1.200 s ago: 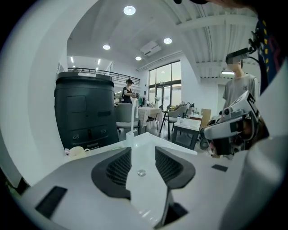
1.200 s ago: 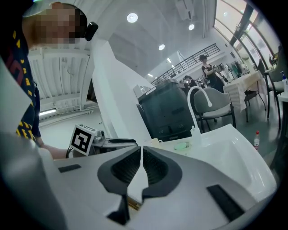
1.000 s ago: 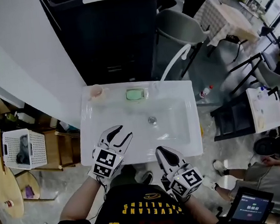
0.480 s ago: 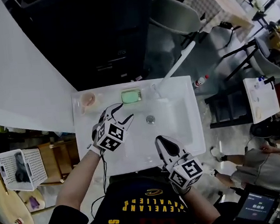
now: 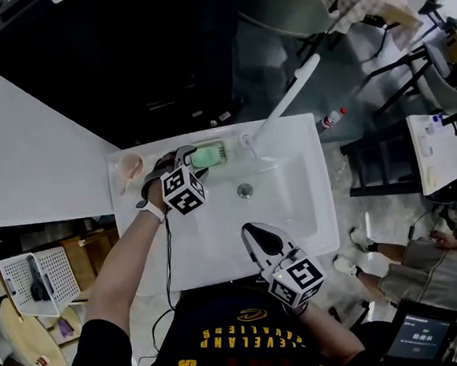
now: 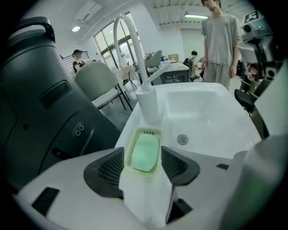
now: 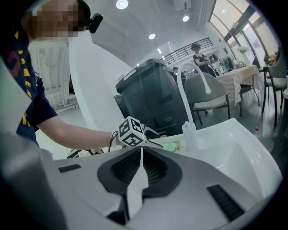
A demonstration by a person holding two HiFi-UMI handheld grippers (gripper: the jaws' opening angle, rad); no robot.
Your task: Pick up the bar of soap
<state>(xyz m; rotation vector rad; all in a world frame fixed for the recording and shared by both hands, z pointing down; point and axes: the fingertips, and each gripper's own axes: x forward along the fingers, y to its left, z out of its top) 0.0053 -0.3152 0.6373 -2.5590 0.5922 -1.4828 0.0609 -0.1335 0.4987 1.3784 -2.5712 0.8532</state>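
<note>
A pale green bar of soap (image 5: pixel 208 155) (image 6: pixel 146 152) lies in a cream dish (image 6: pixel 141 134) on the back rim of the white sink (image 5: pixel 218 243), left of the tap. My left gripper (image 5: pixel 184 155) (image 6: pixel 142 167) is at the dish's left end. Its jaws are opening and stand either side of the soap without pressing on it. My right gripper (image 5: pixel 254 236) (image 7: pixel 140 168) hovers over the sink's front part, jaws shut with nothing between them. From there the left gripper's marker cube (image 7: pixel 131 131) hides most of the soap (image 7: pixel 169 146).
A white curved tap (image 5: pixel 283 100) (image 6: pixel 130 49) rises right of the dish. The drain (image 5: pixel 245 190) sits mid-basin. A pinkish object (image 5: pixel 128 168) lies at the sink's back left corner. A big black bin (image 5: pixel 160 56) stands behind, with chairs and people farther off.
My left gripper has travelled from the sink's front edge to the soap dish at the back, and its jaws have spread apart. The right gripper has hardly moved.
</note>
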